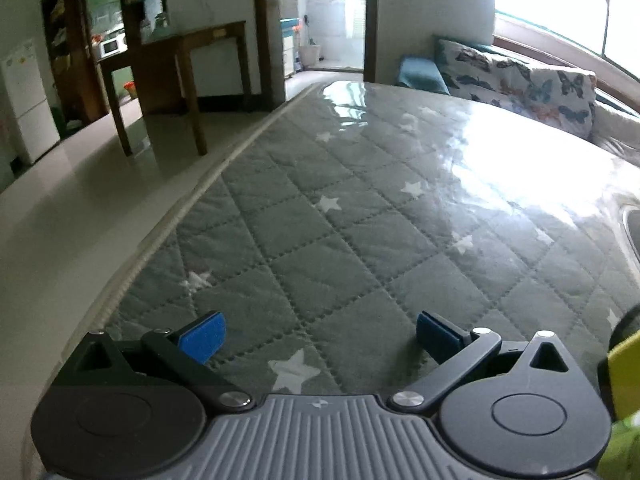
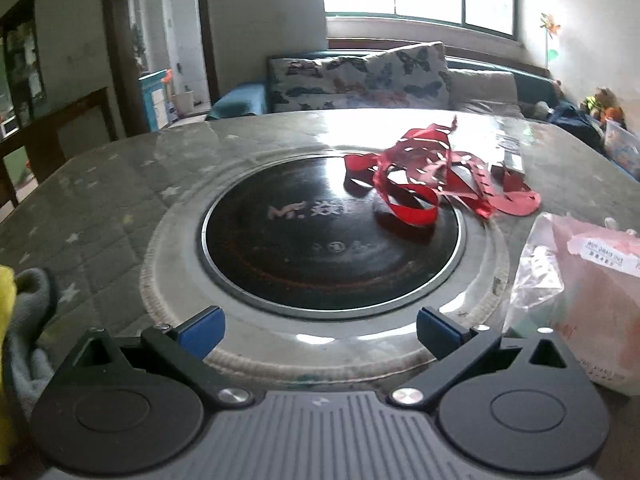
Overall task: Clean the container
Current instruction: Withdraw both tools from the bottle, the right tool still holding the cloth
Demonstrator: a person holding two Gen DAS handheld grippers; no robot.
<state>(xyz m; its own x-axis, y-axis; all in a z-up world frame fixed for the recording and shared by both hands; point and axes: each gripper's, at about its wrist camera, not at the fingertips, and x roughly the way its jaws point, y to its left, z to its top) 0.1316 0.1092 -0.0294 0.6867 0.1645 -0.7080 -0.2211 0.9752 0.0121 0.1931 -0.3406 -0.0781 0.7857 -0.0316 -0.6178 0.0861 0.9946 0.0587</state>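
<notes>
In the right wrist view a round black cooktop [image 2: 320, 236] with a metal ring is set into the table. A tangle of red paper ribbon [image 2: 436, 172] lies on its far right rim and spills onto the table. My right gripper [image 2: 320, 334] hovers over the near rim of the cooktop, open wide, nothing between its blue pads. In the left wrist view my left gripper [image 1: 320, 338] is open over the grey star-patterned quilted table cover [image 1: 340, 220], holding nothing. No container is clearly in view.
A clear plastic bag [image 2: 580, 276] with pink contents lies at the right of the cooktop. A grey and yellow cloth [image 2: 24, 320] lies at the left edge. Beyond the table stands a sofa with butterfly cushions [image 2: 360, 76]. The table's left edge [image 1: 180, 216] drops to the floor; a wooden desk [image 1: 176, 76] stands beyond.
</notes>
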